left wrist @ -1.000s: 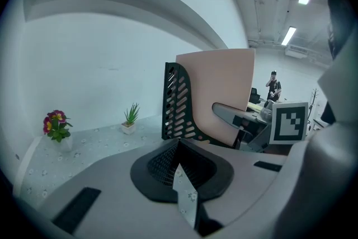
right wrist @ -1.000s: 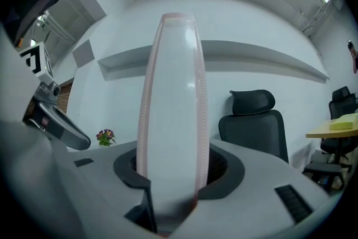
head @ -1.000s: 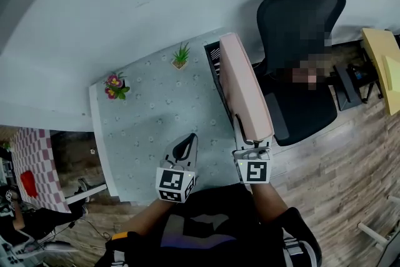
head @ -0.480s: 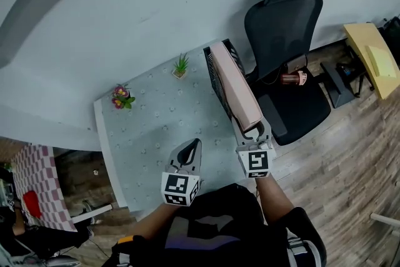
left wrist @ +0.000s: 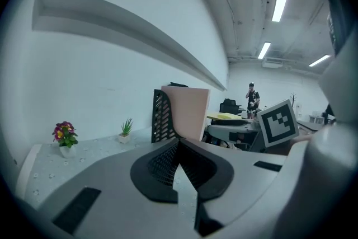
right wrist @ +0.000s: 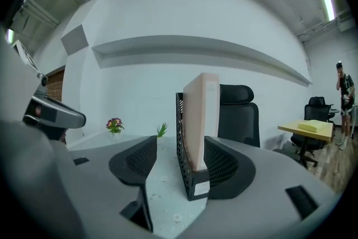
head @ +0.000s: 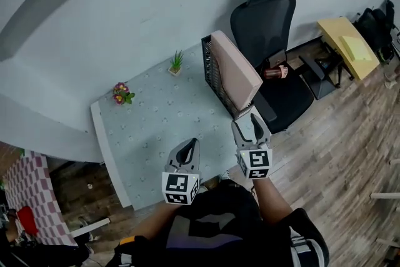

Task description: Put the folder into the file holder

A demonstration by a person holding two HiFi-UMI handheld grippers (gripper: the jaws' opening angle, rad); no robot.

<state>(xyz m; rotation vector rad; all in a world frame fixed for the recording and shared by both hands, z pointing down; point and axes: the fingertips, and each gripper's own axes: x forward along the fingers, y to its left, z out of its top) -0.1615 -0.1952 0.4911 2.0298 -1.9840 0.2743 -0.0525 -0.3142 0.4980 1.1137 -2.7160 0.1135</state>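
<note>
The pink folder [head: 236,69] stands upright in the black mesh file holder [head: 211,65] at the table's right edge. My right gripper [head: 253,119] hovers just short of the holder's near end, and its jaws are opening. In the right gripper view the folder [right wrist: 201,120] and the holder [right wrist: 187,176] show ahead between the fingers, and neither pad presses on them. My left gripper [head: 190,145] is shut and empty over the table's front part. From the left gripper view the folder [left wrist: 187,112] is seen ahead beside the holder [left wrist: 159,117].
A pot of pink flowers [head: 120,94] and a small green plant [head: 177,62] stand at the back of the grey table [head: 156,122]. A black office chair [head: 269,22] is right of the table. A yellow table [head: 347,44] stands farther right.
My right gripper has let go of the folder's near end and drawn back towards me with wider jaws. The folder has settled lower into the holder. The left gripper has barely moved.
</note>
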